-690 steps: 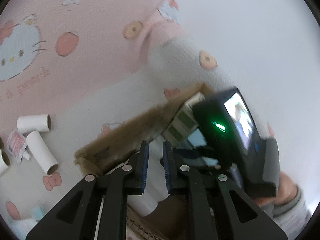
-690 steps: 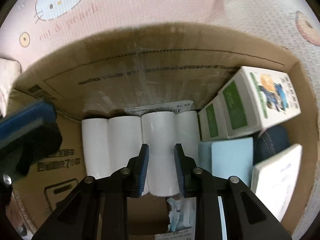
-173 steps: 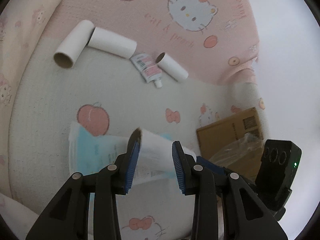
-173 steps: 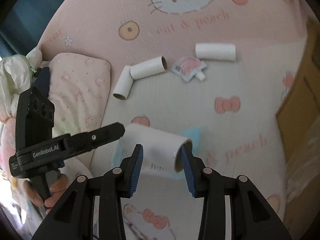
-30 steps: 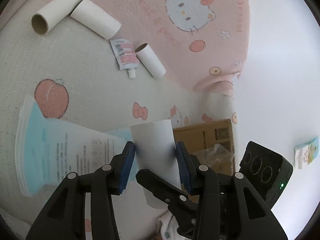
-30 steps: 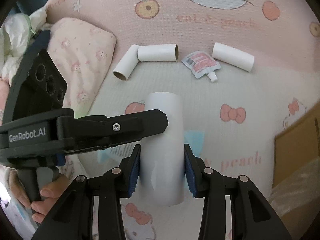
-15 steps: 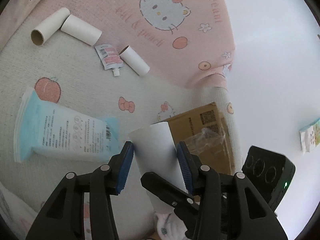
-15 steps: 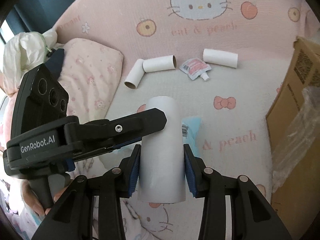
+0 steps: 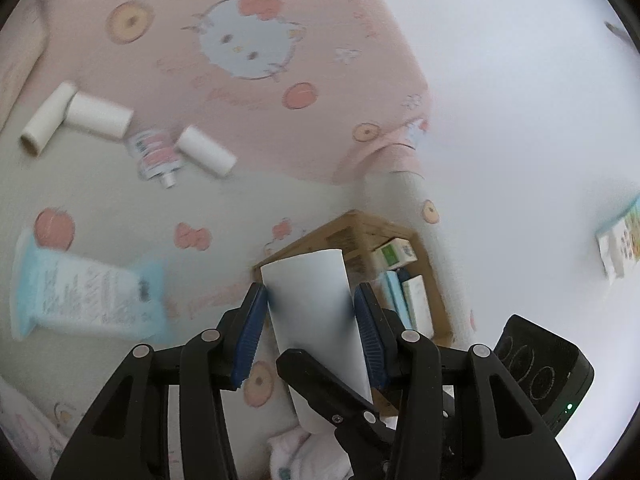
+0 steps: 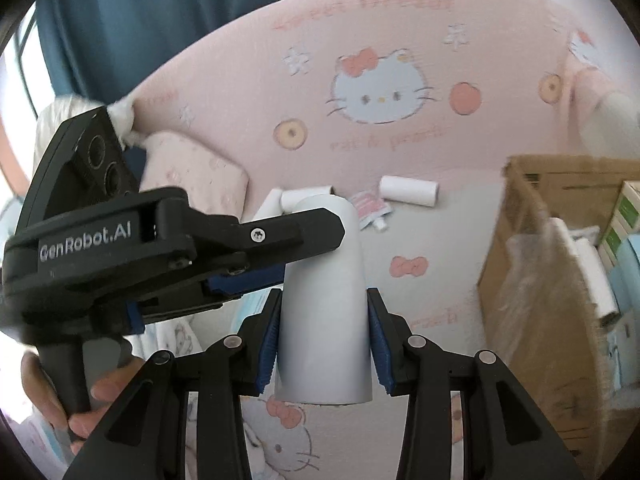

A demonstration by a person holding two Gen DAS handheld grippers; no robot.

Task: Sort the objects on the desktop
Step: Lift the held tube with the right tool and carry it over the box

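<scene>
We are pinching one white paper roll (image 10: pixel 324 300) with both tongs at once: the right gripper (image 10: pixel 323 330) is pressing its blue pads (image 10: pixel 269 332) against the roll's lower sides, and the left gripper (image 9: pixel 311 330) is clamping the same roll (image 9: pixel 316 312) from the other side, its pads flat on the white surface. In the right wrist view the left gripper (image 10: pixel 280 248) is reaching in from the left, one black finger lying across the upper part of the roll, with a person's hand (image 10: pixel 60 392) wrapping its handle at the lower left. The roll is hanging in the air above the patterned bed cover (image 10: pixel 420 292), touching nothing but the pads.

Just under the roll we are seeing a pale blue packet (image 9: pixel 88 300) lying flat on the cover. To the right the cardboard box (image 10: pixel 520 272) is standing open, with clear plastic film (image 10: pixel 532 272) draping over its near wall; inside it white rolls and green-and-white cartons (image 10: pixel 624 216) are showing. In the left wrist view the box (image 9: pixel 360 236) is sitting right behind the roll's top edge.

Farther off, three empty paper tubes (image 9: pixel 96 114) and a small pink pouch (image 9: pixel 154 154) with a spout are lying on the cover, two tubes touching at an angle and the third beside the pouch. A pink pillow (image 10: pixel 192 172) is resting at the far left, and a blue curtain (image 10: pixel 140 20) is hanging behind it
</scene>
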